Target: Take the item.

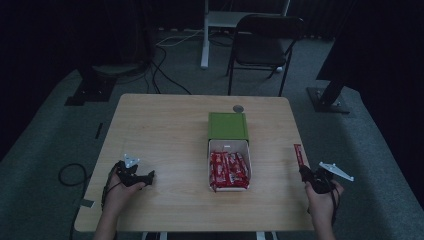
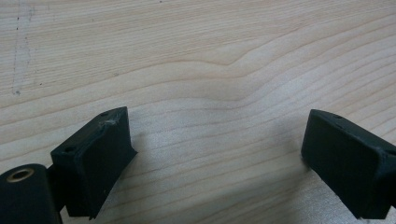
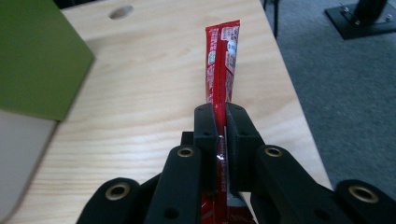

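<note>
Black left tool (image 1: 150, 176), black right tool (image 1: 301, 171), brass screws, grey three-cornered plates

A table (image 1: 165, 135) is seen with an open box (image 1: 228, 165) near its middle; the lid (image 1: 228, 125) is laid just behind the tray, and snack packets (image 1: 229, 171) are packed in the tray. A round hole (image 1: 238, 108) is found behind the lid, near the far edge. The left hand-held gripper (image 1: 145, 179) is placed at the near left, well apart from the box. The right hand-held gripper (image 1: 303, 171) is placed at the near right edge, with a single packet (image 1: 299, 155) pinched between its jaws and pointed away. A chair (image 1: 265, 42) is set on the floor beyond the table.
</note>
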`<state>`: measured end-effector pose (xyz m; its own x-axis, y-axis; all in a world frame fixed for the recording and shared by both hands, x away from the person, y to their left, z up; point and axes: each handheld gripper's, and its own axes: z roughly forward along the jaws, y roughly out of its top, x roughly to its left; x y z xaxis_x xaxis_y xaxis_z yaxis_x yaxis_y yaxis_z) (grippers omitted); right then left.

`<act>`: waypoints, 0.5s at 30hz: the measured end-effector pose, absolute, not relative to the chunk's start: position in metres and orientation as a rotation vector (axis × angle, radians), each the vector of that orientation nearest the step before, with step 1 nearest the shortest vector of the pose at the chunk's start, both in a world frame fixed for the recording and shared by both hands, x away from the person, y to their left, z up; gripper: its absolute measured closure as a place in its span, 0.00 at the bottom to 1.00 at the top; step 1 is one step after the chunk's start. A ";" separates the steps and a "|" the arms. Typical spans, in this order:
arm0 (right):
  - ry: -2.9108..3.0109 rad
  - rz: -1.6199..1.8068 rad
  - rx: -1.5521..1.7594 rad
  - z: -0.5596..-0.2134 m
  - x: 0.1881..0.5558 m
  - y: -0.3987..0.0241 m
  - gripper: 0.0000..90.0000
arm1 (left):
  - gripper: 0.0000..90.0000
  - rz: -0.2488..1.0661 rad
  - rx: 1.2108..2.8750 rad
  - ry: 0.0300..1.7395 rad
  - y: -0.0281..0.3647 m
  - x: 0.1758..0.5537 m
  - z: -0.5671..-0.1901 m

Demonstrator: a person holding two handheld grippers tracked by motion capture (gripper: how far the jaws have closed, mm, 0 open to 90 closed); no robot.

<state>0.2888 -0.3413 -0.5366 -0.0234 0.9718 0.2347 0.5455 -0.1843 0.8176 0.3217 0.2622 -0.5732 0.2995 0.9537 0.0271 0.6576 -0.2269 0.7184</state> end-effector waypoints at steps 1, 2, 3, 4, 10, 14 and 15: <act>1.584 1.106 1.763 -0.539 0.289 -0.342 0.94 | 0.11 0.637 1.971 1.430 0.262 0.322 -0.573; 1.584 1.097 1.768 -0.541 0.288 -0.343 0.94 | 0.11 0.638 1.971 1.430 0.262 0.322 -0.573; 1.583 1.088 1.773 -0.543 0.288 -0.343 0.94 | 0.11 0.637 1.971 1.430 0.262 0.322 -0.573; 1.579 1.079 1.781 -0.545 0.288 -0.344 0.94 | 0.11 0.637 1.971 1.430 0.262 0.322 -0.573; 1.596 1.040 1.807 -0.556 0.288 -0.346 0.94 | 0.11 0.637 1.971 1.430 0.262 0.322 -0.573; 1.596 1.019 1.823 -0.560 0.289 -0.346 0.94 | 0.11 0.637 1.971 1.430 0.262 0.322 -0.573; 1.602 1.005 1.822 -0.561 0.290 -0.346 0.94 | 0.11 0.638 1.972 1.429 0.262 0.322 -0.573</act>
